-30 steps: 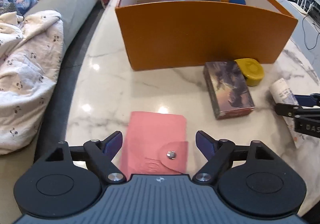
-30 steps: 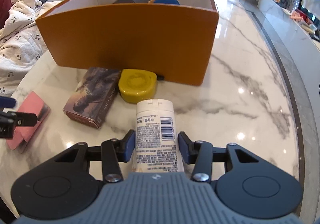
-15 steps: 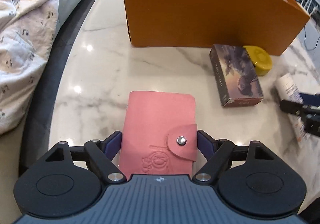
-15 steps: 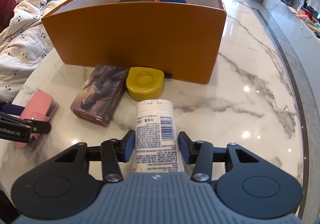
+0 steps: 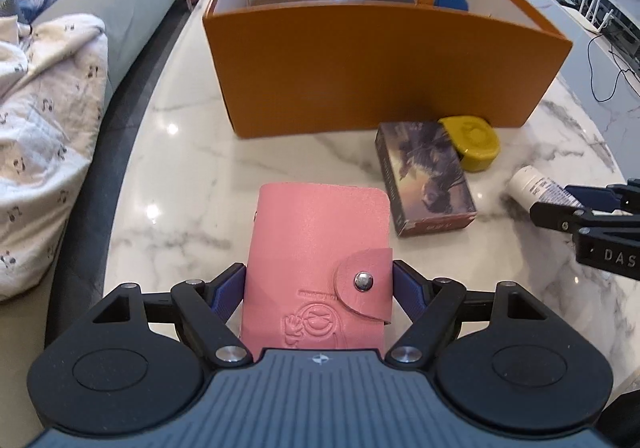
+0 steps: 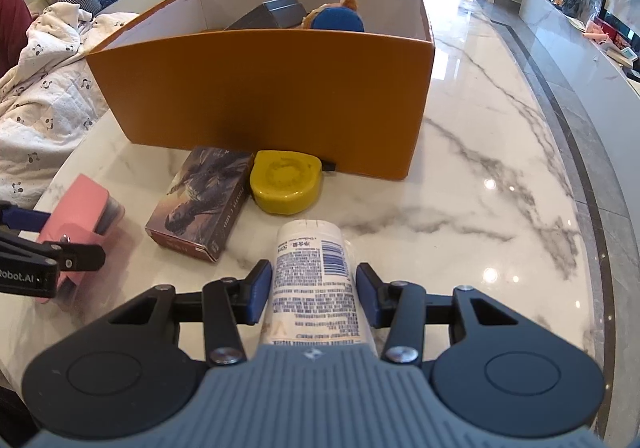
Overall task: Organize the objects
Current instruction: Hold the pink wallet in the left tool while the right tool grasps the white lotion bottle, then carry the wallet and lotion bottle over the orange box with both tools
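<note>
Closing on the pink card wallet, the left gripper has both pads at the wallet's side edges, low centre of the left wrist frame; its long axis runs up-frame toward the orange box. The right gripper is clamped on the white tube, cap pointing at the box. Both loads lie short of the box's near wall.
</note>
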`<state>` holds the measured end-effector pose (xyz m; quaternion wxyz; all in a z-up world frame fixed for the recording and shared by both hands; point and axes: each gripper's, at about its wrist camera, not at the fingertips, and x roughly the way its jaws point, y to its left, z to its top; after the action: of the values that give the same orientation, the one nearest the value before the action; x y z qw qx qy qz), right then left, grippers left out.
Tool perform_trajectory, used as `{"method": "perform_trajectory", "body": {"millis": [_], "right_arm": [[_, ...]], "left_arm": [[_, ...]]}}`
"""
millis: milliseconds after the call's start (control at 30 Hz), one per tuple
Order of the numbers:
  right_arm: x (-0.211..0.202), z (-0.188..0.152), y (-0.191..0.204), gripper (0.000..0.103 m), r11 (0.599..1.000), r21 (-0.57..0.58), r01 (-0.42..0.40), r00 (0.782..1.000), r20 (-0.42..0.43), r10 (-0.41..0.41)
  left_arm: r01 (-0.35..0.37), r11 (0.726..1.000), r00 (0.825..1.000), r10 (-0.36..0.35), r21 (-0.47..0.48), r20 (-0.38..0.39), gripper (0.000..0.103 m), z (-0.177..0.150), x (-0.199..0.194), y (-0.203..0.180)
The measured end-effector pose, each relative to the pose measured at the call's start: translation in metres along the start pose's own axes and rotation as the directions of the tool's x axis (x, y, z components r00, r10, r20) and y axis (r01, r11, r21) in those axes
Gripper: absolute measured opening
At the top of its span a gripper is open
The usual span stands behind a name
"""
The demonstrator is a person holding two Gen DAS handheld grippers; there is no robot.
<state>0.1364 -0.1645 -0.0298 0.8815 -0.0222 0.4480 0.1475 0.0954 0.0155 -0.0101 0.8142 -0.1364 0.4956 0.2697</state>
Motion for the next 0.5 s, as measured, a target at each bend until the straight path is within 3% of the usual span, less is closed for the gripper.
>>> {"method": "perform_trajectory", "body": {"millis": [500], "right_arm": [[-0.049,-0.001,0.001,0.048,0.998,0.029,-0.06,0.995,0.084,0.058]], "left_arm": [[0.013,0.988,0.99,-0.035,0.156,0.136,0.091,0.009,-0.033,-0.014]]}}
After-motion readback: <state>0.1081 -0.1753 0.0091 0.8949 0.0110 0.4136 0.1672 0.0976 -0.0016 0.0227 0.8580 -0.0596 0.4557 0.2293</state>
